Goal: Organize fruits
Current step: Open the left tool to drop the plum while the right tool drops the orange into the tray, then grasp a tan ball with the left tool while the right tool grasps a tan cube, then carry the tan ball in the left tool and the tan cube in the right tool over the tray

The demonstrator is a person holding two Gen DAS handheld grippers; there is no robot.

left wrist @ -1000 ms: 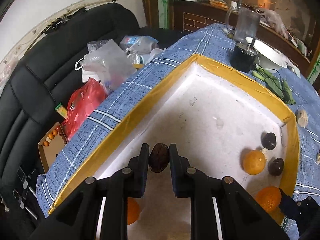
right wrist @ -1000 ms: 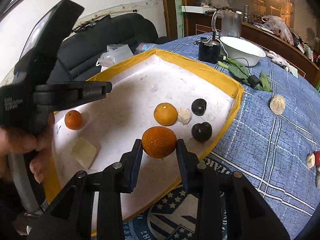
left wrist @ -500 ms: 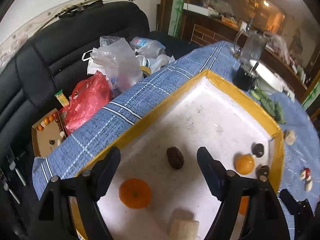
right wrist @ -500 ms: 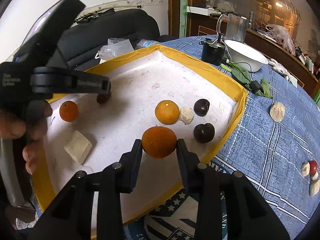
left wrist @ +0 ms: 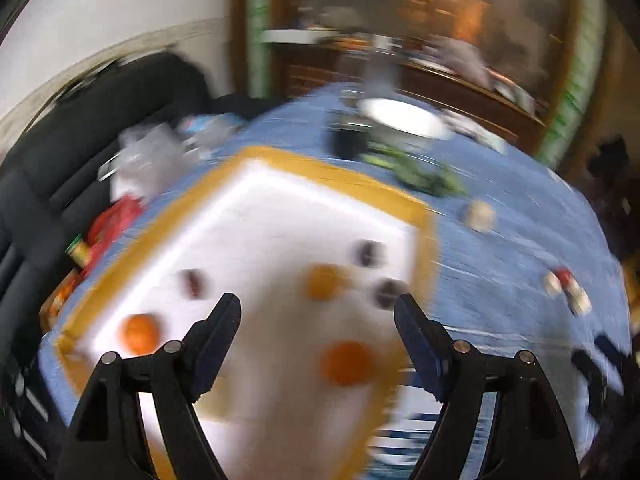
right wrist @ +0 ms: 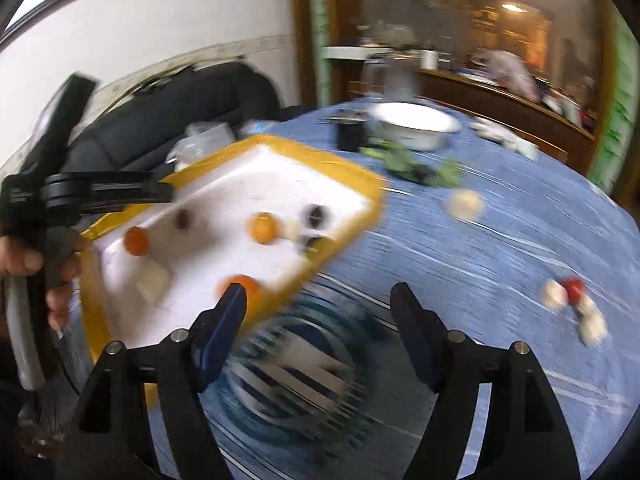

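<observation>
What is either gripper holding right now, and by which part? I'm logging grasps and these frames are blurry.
Nothing is held. The left gripper and the right gripper both stand wide open with empty gaps; the oranges lie in the tray.

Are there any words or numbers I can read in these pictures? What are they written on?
No text can be read here; both pictures are blurred by motion.
Left gripper: small pale lettering on the side of its black body, too blurred to read.
Round blue and white print on the tablecloth: only blurred stripes show, no readable letters.
Yellow-edged white tray: no writing visible.
</observation>
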